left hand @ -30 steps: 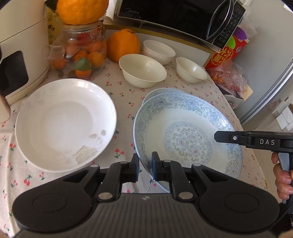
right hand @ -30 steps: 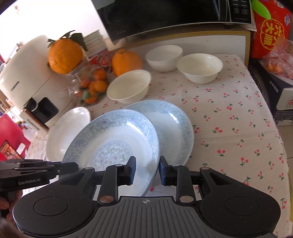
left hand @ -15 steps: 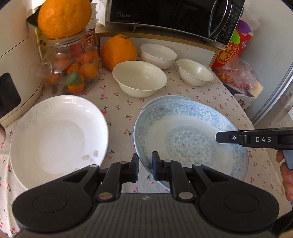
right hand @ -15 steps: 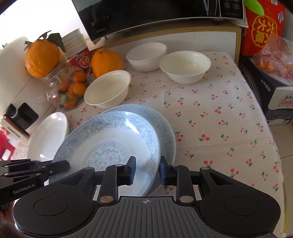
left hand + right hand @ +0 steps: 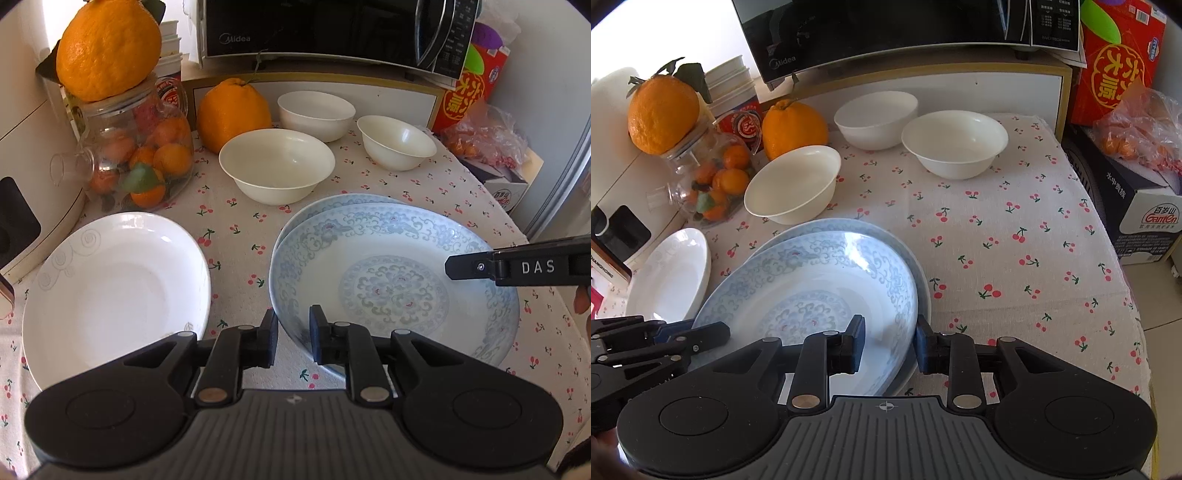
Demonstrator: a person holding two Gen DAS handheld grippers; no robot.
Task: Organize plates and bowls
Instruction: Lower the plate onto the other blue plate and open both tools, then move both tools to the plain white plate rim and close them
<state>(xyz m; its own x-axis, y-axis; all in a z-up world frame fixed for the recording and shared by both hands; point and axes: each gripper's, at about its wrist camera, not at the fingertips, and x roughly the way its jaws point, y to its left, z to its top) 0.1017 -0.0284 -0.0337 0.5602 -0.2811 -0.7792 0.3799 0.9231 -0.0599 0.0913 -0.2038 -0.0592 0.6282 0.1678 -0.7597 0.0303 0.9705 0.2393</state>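
Observation:
A blue-patterned plate (image 5: 395, 280) rests on a second blue plate (image 5: 332, 203) on the cherry-print tablecloth. My left gripper (image 5: 293, 332) straddles its left rim, jaws a little apart. My right gripper (image 5: 888, 341) straddles its right rim (image 5: 908, 302), jaws wider apart than before. The top plate also shows in the right wrist view (image 5: 812, 295), with the lower plate (image 5: 919, 269) under it. A plain white plate (image 5: 114, 288) lies to the left. Three white bowls (image 5: 277, 166) (image 5: 316, 114) (image 5: 397, 142) stand behind.
A glass jar of oranges (image 5: 136, 158) with a large orange on top stands at back left, beside a white appliance (image 5: 22, 206). Another large orange (image 5: 232, 114), a microwave (image 5: 325, 33), a red box (image 5: 1119, 62) and a bag of fruit (image 5: 1141, 133) ring the table.
The top blue plate has come down onto the lower blue plate, moving toward the back right. Both grippers' jaws have widened slightly around its rim.

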